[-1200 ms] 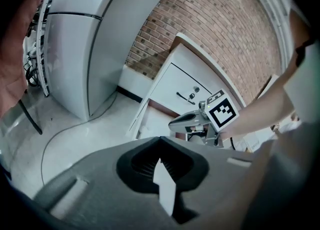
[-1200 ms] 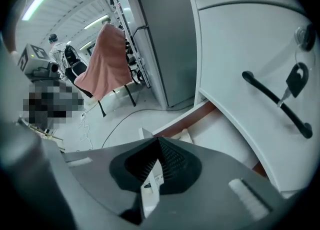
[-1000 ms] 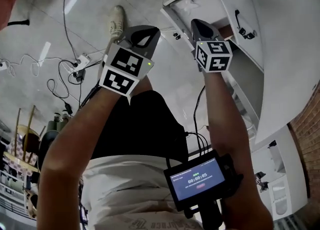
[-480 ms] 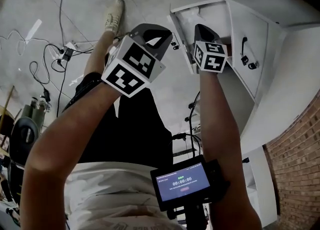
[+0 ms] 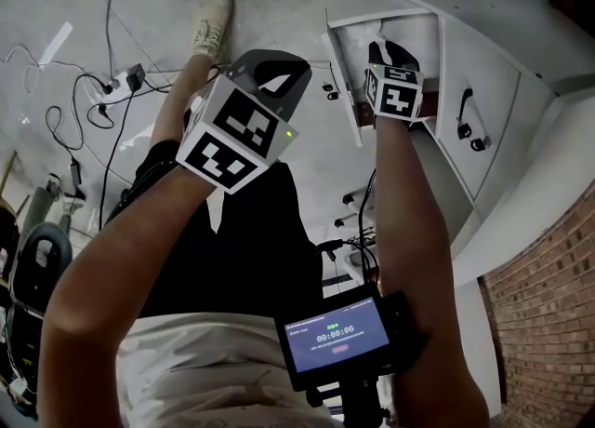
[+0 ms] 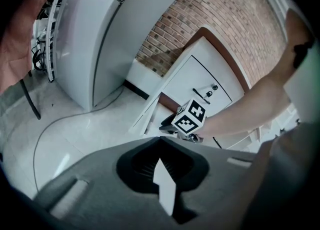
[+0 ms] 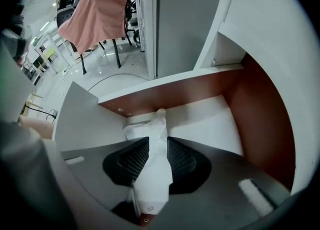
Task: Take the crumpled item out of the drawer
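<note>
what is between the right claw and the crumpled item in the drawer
Nothing. The right gripper view shows the white crumpled item sitting right between the opening jaws of the right claw, inside the drawer.

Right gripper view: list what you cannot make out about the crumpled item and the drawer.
- Crumpled item: its near part is hidden between the opening jaws of the right claw; whether the pads touch it is unclear.
- Drawer: front edge hidden by the claw body.
- Head view: item lost behind the claw's marker cube.
</note>
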Demonstrator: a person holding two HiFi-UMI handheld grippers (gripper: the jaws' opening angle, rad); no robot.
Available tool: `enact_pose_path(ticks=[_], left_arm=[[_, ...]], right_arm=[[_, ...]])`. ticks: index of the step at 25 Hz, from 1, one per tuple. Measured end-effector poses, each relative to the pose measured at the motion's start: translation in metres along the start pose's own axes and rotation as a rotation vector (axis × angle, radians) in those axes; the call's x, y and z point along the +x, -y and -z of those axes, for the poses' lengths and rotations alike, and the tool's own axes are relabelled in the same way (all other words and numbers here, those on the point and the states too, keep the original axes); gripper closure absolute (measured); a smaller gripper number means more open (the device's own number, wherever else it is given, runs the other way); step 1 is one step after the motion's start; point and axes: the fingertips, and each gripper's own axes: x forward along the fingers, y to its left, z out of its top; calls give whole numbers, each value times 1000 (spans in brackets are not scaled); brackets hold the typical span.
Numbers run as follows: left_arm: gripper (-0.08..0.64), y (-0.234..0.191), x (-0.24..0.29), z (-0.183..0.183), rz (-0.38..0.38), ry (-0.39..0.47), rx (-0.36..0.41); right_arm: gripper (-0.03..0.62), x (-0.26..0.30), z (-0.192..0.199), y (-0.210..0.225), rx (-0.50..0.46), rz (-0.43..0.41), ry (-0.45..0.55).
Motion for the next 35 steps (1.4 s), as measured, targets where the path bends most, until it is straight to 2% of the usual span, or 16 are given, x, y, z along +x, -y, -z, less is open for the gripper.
enact_pose_path(ticks=[5, 8, 11, 13, 15, 22, 27, 30, 35], left_arm=[[557, -9, 1, -5, -4, 17, -4], [557, -16, 1, -4, -7, 15, -7], [557, -23, 0, -1, -13, 7, -10], [557, -27, 1, 0, -20, 4, -16], [557, -29, 1, 3, -23, 3, -30], [557, -35, -1, -2, -24, -2, -28], [557, -31, 0, -13, -24, 13, -16], [557, -29, -2, -19, -16, 11, 3], [557, -24, -9, -22, -1, -6, 36]], right_arm=[[400, 13, 6, 17, 52, 47, -33], [356, 22, 12, 19, 108, 25, -52], [350, 31, 17, 21, 155, -8, -73], [364, 38, 18, 20, 181, -35, -93], [404, 42, 21, 18, 199, -51, -116], [457, 44, 19, 15, 195, -41, -154], [494, 39, 19, 15, 184, -35, -155], [546, 33, 15, 16, 186, -14, -143], [552, 17, 11, 17, 194, 2, -123]])
